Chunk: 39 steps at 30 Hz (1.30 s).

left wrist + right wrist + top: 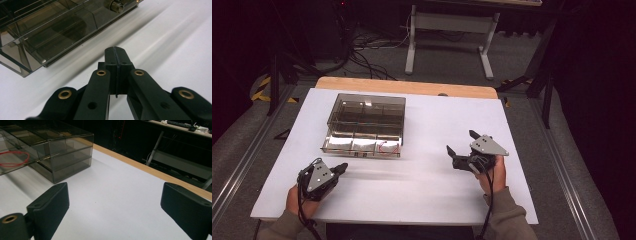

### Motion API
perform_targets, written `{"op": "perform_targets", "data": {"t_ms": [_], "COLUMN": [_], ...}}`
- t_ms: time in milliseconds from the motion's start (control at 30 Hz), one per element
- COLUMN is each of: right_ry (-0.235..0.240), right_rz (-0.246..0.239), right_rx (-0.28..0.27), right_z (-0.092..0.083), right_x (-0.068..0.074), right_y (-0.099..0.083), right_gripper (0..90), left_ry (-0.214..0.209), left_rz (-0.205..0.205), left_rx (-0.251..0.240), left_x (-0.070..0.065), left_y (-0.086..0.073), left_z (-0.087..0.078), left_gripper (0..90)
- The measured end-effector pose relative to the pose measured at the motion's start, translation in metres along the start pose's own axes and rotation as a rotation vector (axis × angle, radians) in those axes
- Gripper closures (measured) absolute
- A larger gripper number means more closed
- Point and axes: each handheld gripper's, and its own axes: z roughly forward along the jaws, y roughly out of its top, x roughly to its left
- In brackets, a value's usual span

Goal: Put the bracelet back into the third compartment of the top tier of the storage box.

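A smoky clear plastic box (pixel 366 124) with several compartments stands on the white sheet at the left of centre; a red loop (pixel 388 148) lies in a front compartment. The same box (pixel 45 30) is close ahead in the left gripper view, and its corner (pixel 65 157) shows at the upper left of the right gripper view, with the red loop (pixel 13 160) inside. My left gripper (pixel 343 167) rests low at the front left, its jaws pressed together with nothing between them (pixel 115 53). My right gripper (pixel 462 142) hovers at the right, jaws wide apart and empty (pixel 112 207).
The white sheet (pixel 422 125) covers a wooden tabletop whose far edge (pixel 407 86) shows beyond it. Behind the table, on a dark floor, stand a white metal frame (pixel 449 35) and loose cables (pixel 367 55).
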Motion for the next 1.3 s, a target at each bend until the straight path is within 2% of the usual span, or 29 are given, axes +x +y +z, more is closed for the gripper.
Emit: {"op": "perform_targets", "data": {"t_ms": [367,433,467,500,600,633,700,967,1067,1233,1300], "right_ry": [0.012,0.016,0.021,0.022,0.031,0.020,0.047,0.053,0.048,0.036,0.046], "right_rz": [-0.010,-0.009,-0.014,-0.015,-0.009,-0.015,-0.020,-0.022,-0.021,-0.038,-0.041], "right_rx": [-0.010,-0.012,-0.012,-0.011,-0.016,-0.013,-0.008,0.026,0.034,0.039,0.042], "right_z": [-0.010,-0.011,-0.013,-0.014,-0.017,-0.020,-0.023,-0.029,-0.031,-0.035,-0.035], "right_x": [0.002,0.002,0.002,0.001,0.000,0.000,-0.001,-0.001,-0.001,0.005,0.008], "right_y": [-0.016,-0.018,-0.021,-0.022,-0.026,-0.028,-0.031,-0.041,-0.046,-0.053,-0.055], "right_gripper": [9.0,9.0,9.0,9.0,9.1,10.5,16.1,12.4,12.3,11.1,10.9], "left_ry": [-0.001,-0.005,-0.009,0.002,-0.005,0.010,0.007,0.004,0.006,0.012,0.008], "left_rz": [0.003,-0.001,-0.017,-0.014,-0.019,-0.011,-0.008,-0.025,-0.009,-0.006,-0.005], "left_rx": [0.000,-0.002,-0.005,-0.007,-0.008,-0.011,-0.012,-0.019,-0.011,-0.012,-0.012], "left_x": [0.001,0.001,0.001,0.001,0.001,0.001,0.002,0.001,0.002,0.003,0.003], "left_y": [0.000,0.000,-0.001,-0.001,0.000,0.000,0.000,0.000,0.000,0.001,0.001], "left_z": [0.000,0.000,-0.001,-0.001,-0.002,-0.003,-0.003,-0.003,-0.003,-0.002,-0.001], "left_gripper": [89.5,89.5,89.5,89.5,89.5,89.5,89.5,89.5,89.5,89.5,89.5]}}
